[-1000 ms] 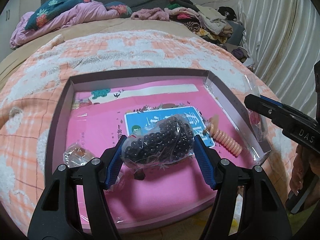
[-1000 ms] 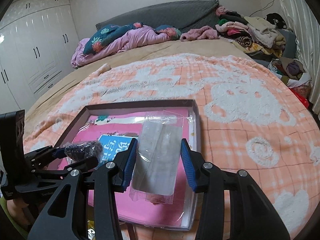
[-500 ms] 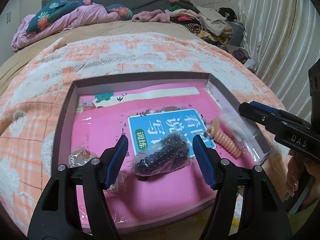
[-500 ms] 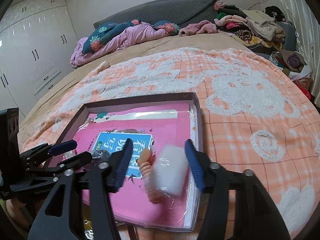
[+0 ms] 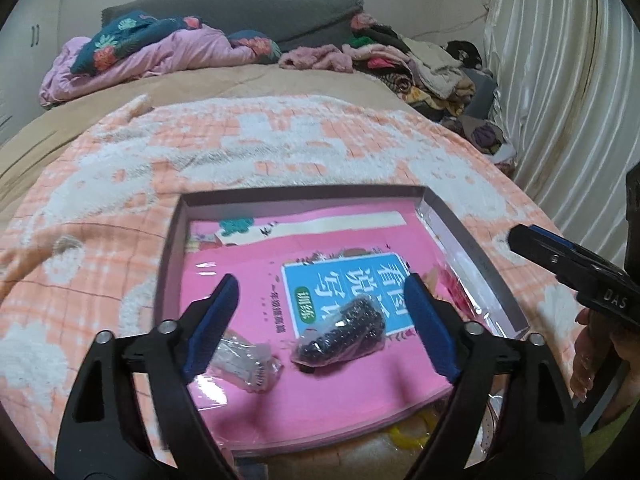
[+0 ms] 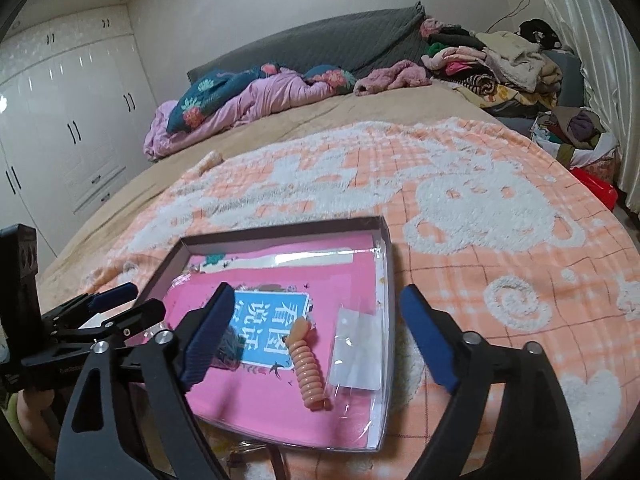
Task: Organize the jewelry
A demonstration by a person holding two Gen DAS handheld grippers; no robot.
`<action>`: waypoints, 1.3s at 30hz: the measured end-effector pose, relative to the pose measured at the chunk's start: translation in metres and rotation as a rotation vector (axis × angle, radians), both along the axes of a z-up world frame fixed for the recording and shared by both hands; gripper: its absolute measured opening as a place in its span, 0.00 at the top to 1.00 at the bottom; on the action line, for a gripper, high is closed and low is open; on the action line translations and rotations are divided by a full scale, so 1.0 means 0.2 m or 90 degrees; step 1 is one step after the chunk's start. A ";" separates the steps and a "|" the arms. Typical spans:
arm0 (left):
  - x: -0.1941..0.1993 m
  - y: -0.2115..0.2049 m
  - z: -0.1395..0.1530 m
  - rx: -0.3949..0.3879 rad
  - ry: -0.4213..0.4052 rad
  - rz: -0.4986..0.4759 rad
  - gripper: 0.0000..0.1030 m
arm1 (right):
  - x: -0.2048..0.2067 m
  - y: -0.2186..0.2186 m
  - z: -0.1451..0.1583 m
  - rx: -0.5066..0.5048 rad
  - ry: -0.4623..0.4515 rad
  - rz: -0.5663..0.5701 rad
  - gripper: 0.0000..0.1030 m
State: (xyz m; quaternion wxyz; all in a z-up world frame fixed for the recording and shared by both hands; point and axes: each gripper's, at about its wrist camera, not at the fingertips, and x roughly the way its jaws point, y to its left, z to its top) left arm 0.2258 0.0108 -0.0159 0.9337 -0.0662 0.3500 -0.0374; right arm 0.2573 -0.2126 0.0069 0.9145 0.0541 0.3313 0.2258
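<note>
A shallow box (image 5: 172, 248) with a pink book inside lies on the bed; it also shows in the right wrist view (image 6: 386, 236). A clear bag of black beads (image 5: 342, 326) lies on the book. A small clear bag (image 5: 244, 362) lies to its left. A peach coiled bracelet (image 6: 308, 372) and an empty clear bag (image 6: 358, 354) lie near the box's right side. My left gripper (image 5: 322, 326) is open above the bead bag, holding nothing. My right gripper (image 6: 318, 338) is open above the bracelet and the empty bag.
The box sits on an orange and white plaid blanket (image 6: 460, 200). Piled clothes (image 6: 488, 60) and a purple quilt (image 6: 248, 104) lie at the head of the bed. A curtain (image 5: 568, 92) hangs on the right. White wardrobes (image 6: 60, 120) stand on the left.
My left gripper let go of the bead bag, which now lies on the book. My right gripper let go of the clear bag, which now lies in the box. Both grippers drew back.
</note>
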 end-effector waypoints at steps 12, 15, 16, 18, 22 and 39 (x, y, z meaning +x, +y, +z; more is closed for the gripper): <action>-0.11 0.08 0.19 0.003 -0.055 0.042 0.09 | -0.09 -0.03 0.15 -0.004 -0.056 -0.013 0.12; -0.14 0.09 0.22 0.003 -0.060 0.040 0.09 | -0.13 -0.04 0.19 -0.011 -0.076 -0.019 0.12; -0.15 0.10 0.23 0.005 -0.064 0.043 0.09 | -0.14 -0.04 0.20 -0.009 -0.079 -0.018 0.12; -0.17 0.11 0.25 0.006 -0.071 0.046 0.09 | -0.16 -0.05 0.22 -0.008 -0.086 -0.016 0.12; -0.21 0.12 0.30 0.005 -0.084 0.050 0.09 | -0.21 -0.06 0.28 -0.007 -0.107 -0.014 0.12; -0.42 0.15 0.42 0.008 -0.116 0.061 0.09 | -0.42 -0.09 0.44 0.007 -0.137 0.018 0.12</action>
